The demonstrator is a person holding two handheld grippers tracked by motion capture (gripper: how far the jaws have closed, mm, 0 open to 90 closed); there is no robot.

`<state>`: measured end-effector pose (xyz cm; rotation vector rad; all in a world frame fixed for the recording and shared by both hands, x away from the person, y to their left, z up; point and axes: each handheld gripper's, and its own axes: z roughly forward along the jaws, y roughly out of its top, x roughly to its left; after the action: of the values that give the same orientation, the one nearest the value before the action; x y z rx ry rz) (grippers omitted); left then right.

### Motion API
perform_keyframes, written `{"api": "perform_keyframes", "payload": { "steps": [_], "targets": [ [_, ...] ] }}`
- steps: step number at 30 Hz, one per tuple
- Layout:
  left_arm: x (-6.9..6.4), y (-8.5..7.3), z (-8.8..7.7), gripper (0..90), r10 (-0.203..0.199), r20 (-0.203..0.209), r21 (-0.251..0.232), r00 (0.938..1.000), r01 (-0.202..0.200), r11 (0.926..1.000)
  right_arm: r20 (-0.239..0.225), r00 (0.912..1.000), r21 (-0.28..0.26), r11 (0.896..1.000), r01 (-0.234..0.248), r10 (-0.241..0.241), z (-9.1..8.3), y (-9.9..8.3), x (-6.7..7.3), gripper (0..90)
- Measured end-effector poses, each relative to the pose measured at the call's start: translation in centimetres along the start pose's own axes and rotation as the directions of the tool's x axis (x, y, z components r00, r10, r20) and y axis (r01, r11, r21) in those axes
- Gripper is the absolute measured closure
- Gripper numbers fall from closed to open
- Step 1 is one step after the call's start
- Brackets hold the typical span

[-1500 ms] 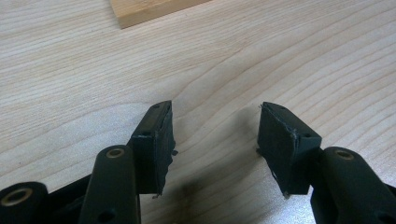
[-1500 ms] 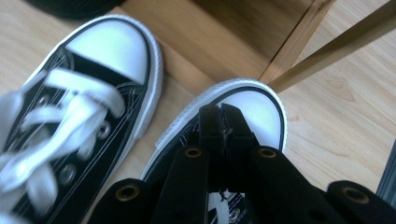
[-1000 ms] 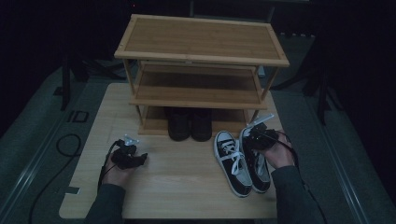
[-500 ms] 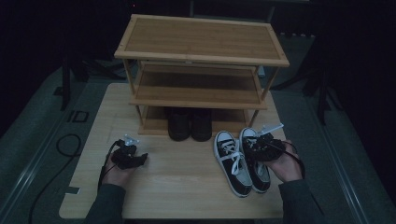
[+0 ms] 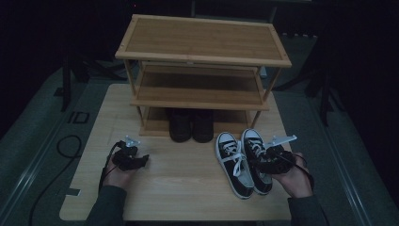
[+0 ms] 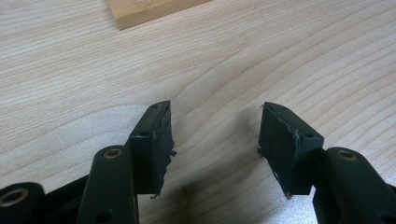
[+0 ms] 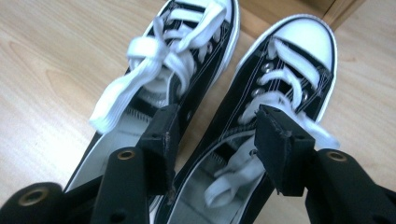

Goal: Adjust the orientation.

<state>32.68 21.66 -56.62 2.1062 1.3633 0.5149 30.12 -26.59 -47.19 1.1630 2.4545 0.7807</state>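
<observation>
High view: sneakers [image 5: 244, 162] side by side (laced).

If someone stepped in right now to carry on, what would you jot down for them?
Left gripper: open, nothing between the jaws, resting low over bare table.
Right gripper: jaws have just been opening; they stand wide above the right sneaker, gripping nothing.
Both sneakers, left sneaker beside it, sit side by side on the table in front of the shoe rack.
Dark shoes are on the bottom shelf.
Probably left: shelving the sneakers.
</observation>
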Motion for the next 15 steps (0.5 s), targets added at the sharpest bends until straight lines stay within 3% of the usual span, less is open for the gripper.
{"api": "perform_keyframes", "payload": {
  "steps": [5,10,15],
  "targets": [
    [0.0,0.0,0.0,44.8,0.000,0.000,0.000,1.0000,0.000,1.0000,-0.015,0.9998,-0.001,1.000,-0.016,0.016,-0.2,-0.8,0.3,46.0],
    [0.0,0.0,0.0,44.7,0.000,0.000,0.000,1.0000,0.000,1.0000,-0.019,0.9987,0.043,0.998,-0.047,0.048,1.0,-1.6,0.9,37.8],
    [0.0,0.0,0.0,44.6,0.001,0.001,-0.001,1.0000,-0.001,1.0000,-0.034,0.9961,0.051,0.996,-0.079,0.081,1.8,-1.7,1.0,34.9]
  ]
}}
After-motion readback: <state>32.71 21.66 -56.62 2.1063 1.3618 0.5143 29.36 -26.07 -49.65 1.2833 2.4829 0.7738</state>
